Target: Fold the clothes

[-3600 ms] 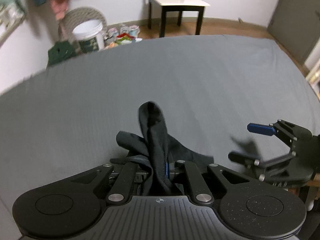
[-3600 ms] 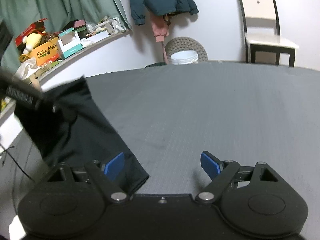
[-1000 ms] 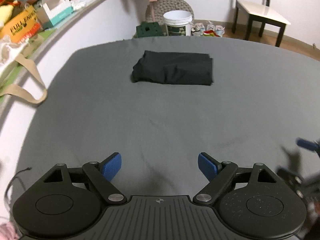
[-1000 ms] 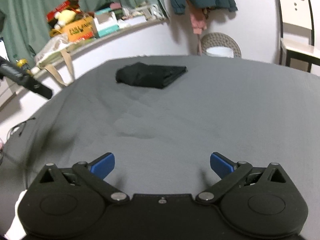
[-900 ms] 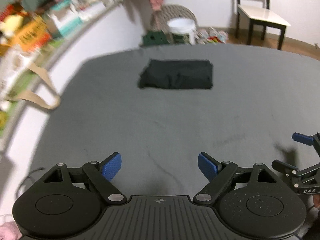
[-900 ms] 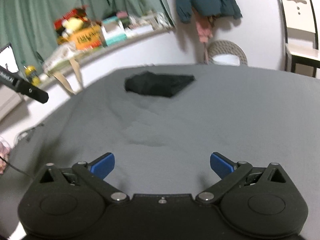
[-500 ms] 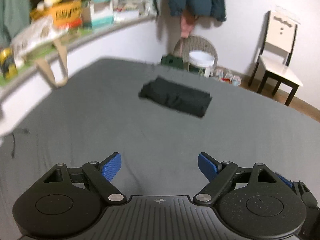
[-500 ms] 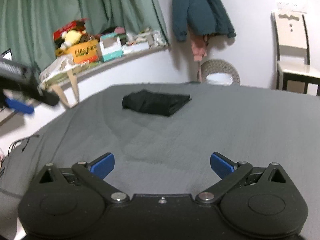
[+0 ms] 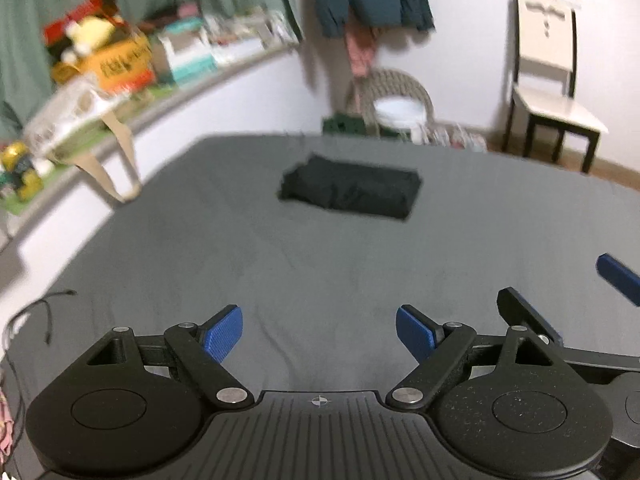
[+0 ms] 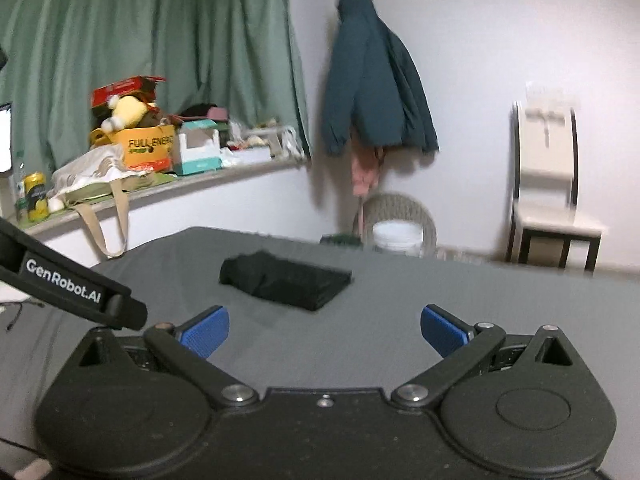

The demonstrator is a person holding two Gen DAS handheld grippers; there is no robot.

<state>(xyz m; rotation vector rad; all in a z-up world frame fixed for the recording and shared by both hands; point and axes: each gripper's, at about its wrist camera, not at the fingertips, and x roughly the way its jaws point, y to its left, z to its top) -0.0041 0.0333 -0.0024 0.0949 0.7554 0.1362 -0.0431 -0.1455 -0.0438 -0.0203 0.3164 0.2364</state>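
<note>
Folded black garment (image 9: 350,191) lying at twelve o'clock on grey bed (image 9: 320,264). Left gripper (image 9: 319,330) spread wide, empty; right gripper (image 10: 324,330) likewise, holding nothing.

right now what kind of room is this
Most likely a bedroom at home: a jacket hangs on the wall, green curtains cover the window, and a cluttered ledge runs beside a grey-sheeted surface.

Matt grey woven cloth on the bed sheet (image 9: 320,248) ahead of the jaws; soft, matt black folded garment (image 9: 352,191) farther ahead. Ribbed blue pads (image 9: 222,332), matt black plastic linkages with shiny metal rivets.
</note>
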